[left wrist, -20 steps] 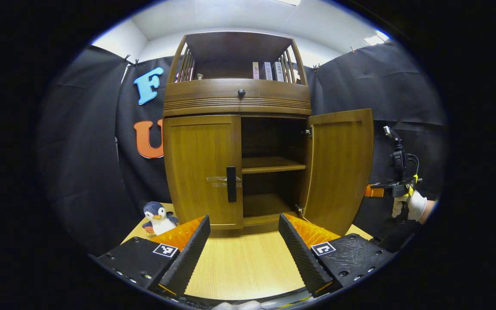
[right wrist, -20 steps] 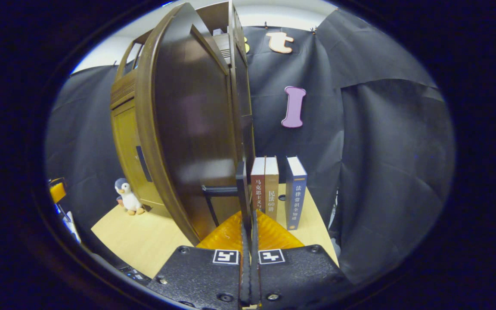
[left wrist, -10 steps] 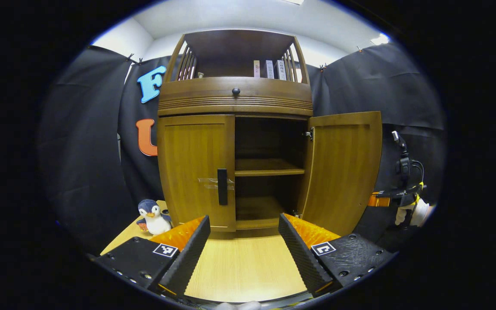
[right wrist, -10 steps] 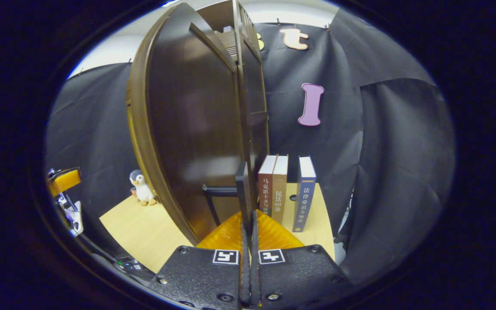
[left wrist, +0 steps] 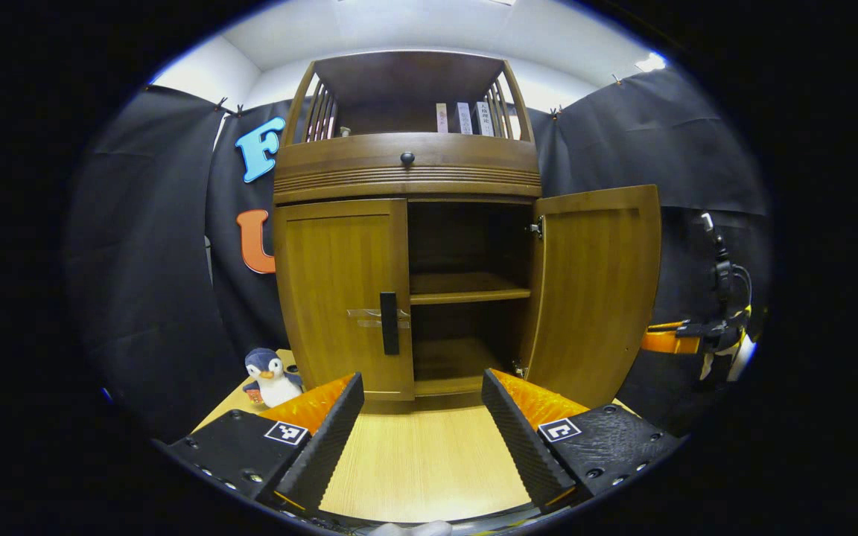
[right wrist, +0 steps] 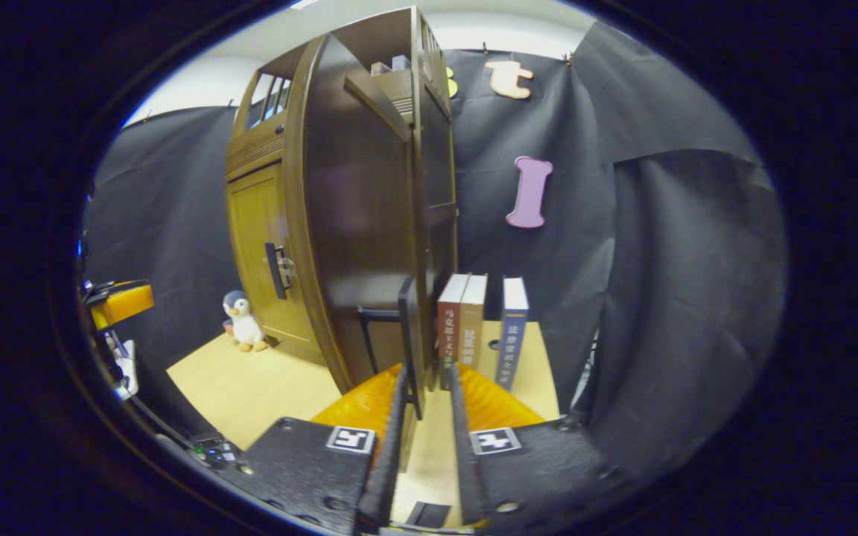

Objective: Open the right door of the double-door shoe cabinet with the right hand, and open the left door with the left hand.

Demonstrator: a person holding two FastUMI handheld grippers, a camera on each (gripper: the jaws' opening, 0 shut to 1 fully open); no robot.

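Right hand-held gripper (right wrist: 426, 417) parted around right door handle (right wrist: 408, 339), left hand-held gripper (left wrist: 421, 417) spread

The left gripper view faces the cabinet (left wrist: 407, 223) front-on from near. The right gripper view looks along its right side, close. Both share the penguin (left wrist: 271, 370) at lower left.
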